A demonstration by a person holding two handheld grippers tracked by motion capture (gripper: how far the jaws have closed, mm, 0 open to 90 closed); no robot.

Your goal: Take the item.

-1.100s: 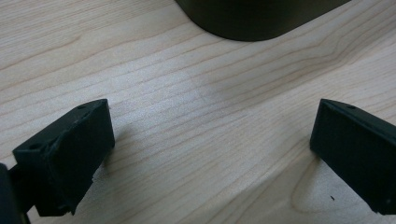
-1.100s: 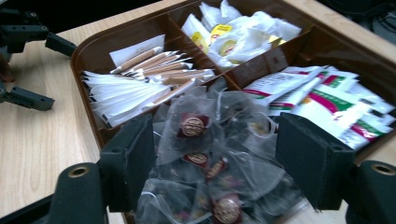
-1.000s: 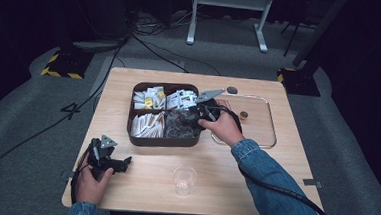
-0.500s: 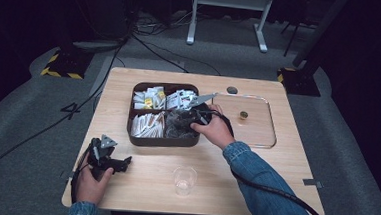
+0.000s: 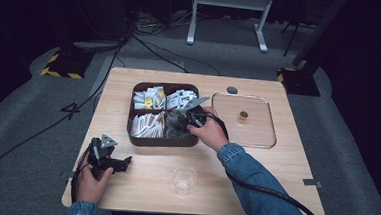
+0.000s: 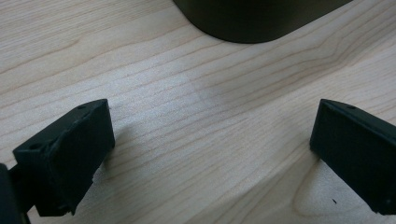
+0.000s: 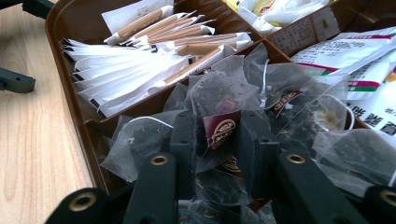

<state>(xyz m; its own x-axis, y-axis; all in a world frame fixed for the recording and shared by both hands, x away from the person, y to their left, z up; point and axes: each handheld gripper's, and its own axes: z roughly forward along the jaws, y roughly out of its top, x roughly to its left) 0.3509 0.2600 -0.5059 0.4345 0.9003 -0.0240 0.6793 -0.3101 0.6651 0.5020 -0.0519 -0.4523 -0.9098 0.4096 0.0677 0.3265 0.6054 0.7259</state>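
At the near left of the table, the left gripper rests on the wood with its jaws spread wide and nothing between them; the left gripper view has bare wood grain between the two black pads. Right of it stands the dark brown tray, four compartments of packets, and nearer the person a clear cup. The right gripper is down in the tray's near right compartment, and its jaws have just been closing on a tea bag; the pads now pinch the bag at its maroon tag. The bag is a thin translucent mesh pouch, probably very light, soft and crushable, and easy to tear, so a gentle pinch near the tag or top seam looks safest, with neighbouring bags likely to snag and lift along. It stands roughly upright among the heap, long axis vertical, tag end down between the jaws. Far right lies the clear lid.
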